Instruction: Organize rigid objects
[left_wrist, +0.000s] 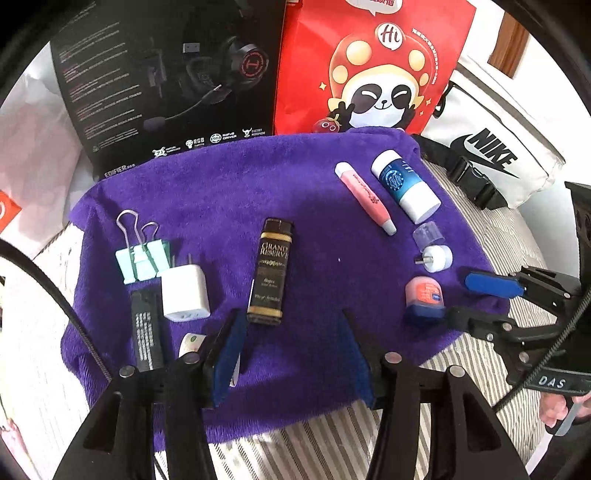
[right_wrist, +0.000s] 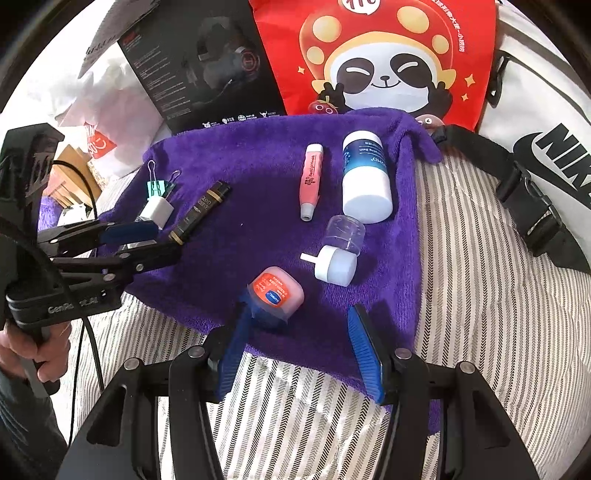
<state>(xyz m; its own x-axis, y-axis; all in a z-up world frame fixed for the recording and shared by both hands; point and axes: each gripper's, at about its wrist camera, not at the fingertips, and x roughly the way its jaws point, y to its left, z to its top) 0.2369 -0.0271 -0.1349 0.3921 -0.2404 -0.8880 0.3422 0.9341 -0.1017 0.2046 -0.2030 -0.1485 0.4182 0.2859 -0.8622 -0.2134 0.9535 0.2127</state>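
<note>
- A purple towel (left_wrist: 229, 192) lies spread on a striped bed (right_wrist: 480, 295) and carries all the small things.
- The left tongs (left_wrist: 291, 354) hang over the towel's near edge with the jaws apart and nothing between them; a dark "Grand Reserve" lighter (left_wrist: 271, 271) lies just beyond their tips.
- On the towel's left side sit a mint binder clip (left_wrist: 142, 258), a white plug adapter (left_wrist: 184, 293) touching it, and a black flat stick (left_wrist: 146, 328) beside the adapter.
- On the towel's right side lie a pink tube (left_wrist: 364, 197) and a blue-and-white bottle (left_wrist: 404, 186) side by side, with a small white cap (right_wrist: 334, 266) nearer.
- The right tongs (right_wrist: 295, 350) stand apart at the towel's near right edge; a small pink jar (right_wrist: 277, 291) sits by the left pad, not squeezed.
</note>
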